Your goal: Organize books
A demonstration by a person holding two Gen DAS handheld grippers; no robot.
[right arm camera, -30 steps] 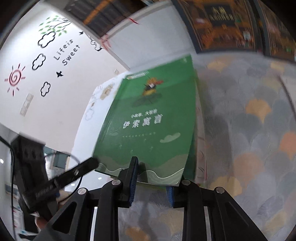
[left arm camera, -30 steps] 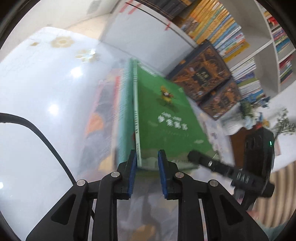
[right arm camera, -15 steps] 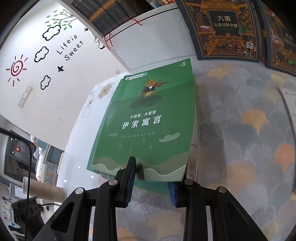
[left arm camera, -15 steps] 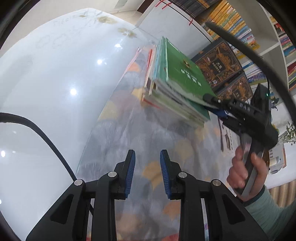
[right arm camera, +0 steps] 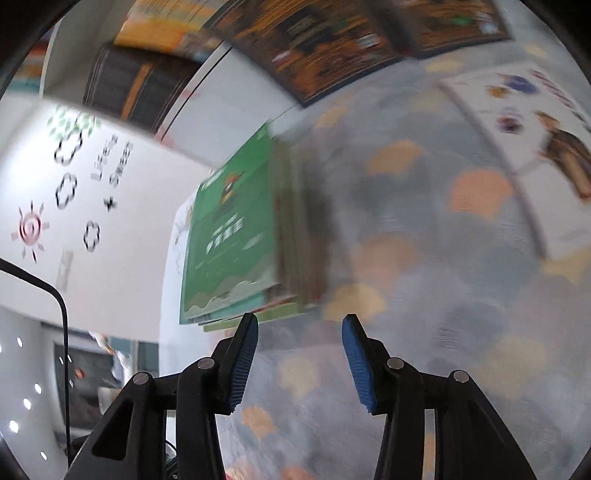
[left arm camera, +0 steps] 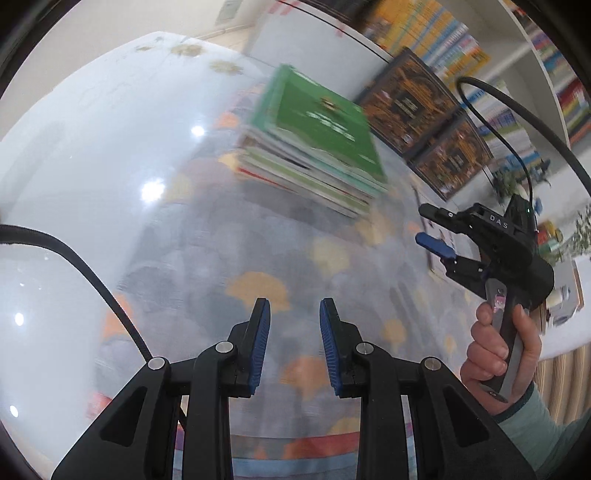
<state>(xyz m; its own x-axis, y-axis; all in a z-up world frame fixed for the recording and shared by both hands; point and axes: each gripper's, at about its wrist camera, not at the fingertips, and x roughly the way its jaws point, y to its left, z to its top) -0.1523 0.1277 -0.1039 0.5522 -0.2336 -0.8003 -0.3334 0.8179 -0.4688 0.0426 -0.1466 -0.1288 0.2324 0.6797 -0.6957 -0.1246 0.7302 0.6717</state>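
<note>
A stack of several books topped by a green book (left arm camera: 325,114) lies on the patterned tablecloth (left arm camera: 258,258); it also shows in the right wrist view (right arm camera: 232,229), just beyond my fingertips. My left gripper (left arm camera: 294,314) is open and empty, well back from the stack. My right gripper (right arm camera: 300,325) is open and empty; it also shows in the left wrist view (left arm camera: 432,229), to the right of the stack.
Two large dark books (left arm camera: 410,99) lean against the shelf base behind the stack. Shelves of colourful books (left arm camera: 443,33) stand beyond. An open picture book (right arm camera: 517,140) lies on the cloth at right. White tabletop (left arm camera: 74,147) lies to the left.
Both grippers let go of the green book and pulled back from the stack. The right gripper's jaws opened wider and it swung away to the right.
</note>
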